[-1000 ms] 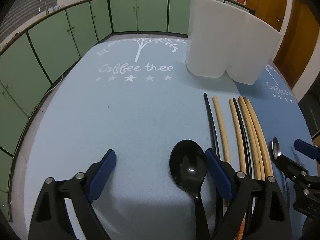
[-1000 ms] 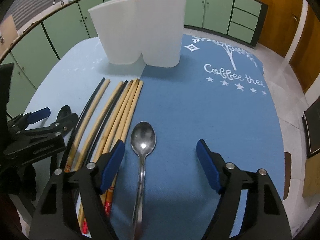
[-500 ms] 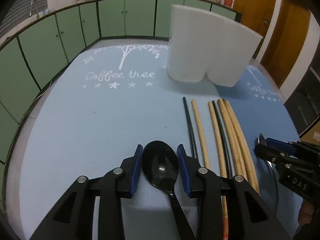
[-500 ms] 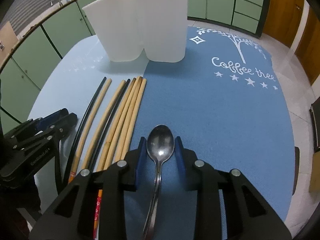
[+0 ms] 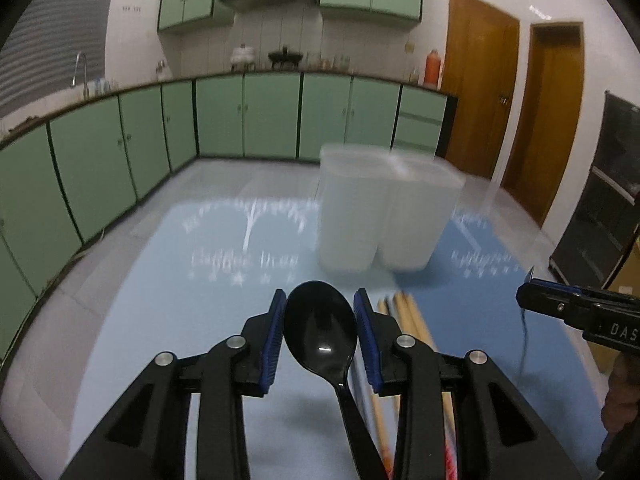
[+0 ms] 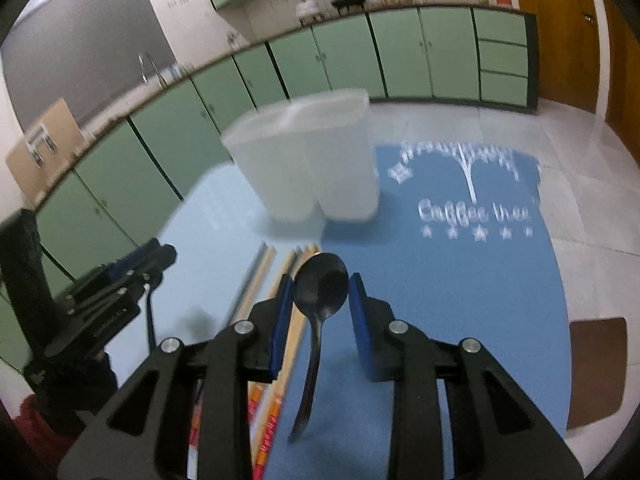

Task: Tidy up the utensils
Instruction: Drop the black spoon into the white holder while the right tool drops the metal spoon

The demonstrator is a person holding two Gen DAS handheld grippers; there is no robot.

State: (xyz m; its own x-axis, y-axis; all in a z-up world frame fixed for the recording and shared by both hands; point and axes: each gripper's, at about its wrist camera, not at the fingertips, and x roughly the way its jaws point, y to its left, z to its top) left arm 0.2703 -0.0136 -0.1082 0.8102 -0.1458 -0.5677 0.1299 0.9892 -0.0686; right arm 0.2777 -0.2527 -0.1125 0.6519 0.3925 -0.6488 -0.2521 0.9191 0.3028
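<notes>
Black plastic is what the left hand-held gripper [image 5: 320, 330] clamps: a black spoon [image 5: 320, 332], its bowl pinched between the two blue pads, the handle pointing back under the gripper; the right hand-held gripper [image 6: 317, 296] is clamped in the same way on a metal spoon [image 6: 320, 286], whose handle hangs down and free, so this spoon is lifted off the bench [image 6: 460, 300]; the black one seems lifted too. Ahead of both stands a white holder [image 5: 384, 216] with two compartments, upright on the blue mat [image 5: 160, 300]; several chopsticks [image 6: 296, 320] lie on the bench between the grippers and the holder.

I judge that the step in hand is to carry the spoons to the holder; to do it well, each spoon should be turned handle down above one open compartment and lowered inside before the pads let go; a grip on a round bowl can slip, so the move should be slow; the two grippers are near each other and should not cross.
</notes>
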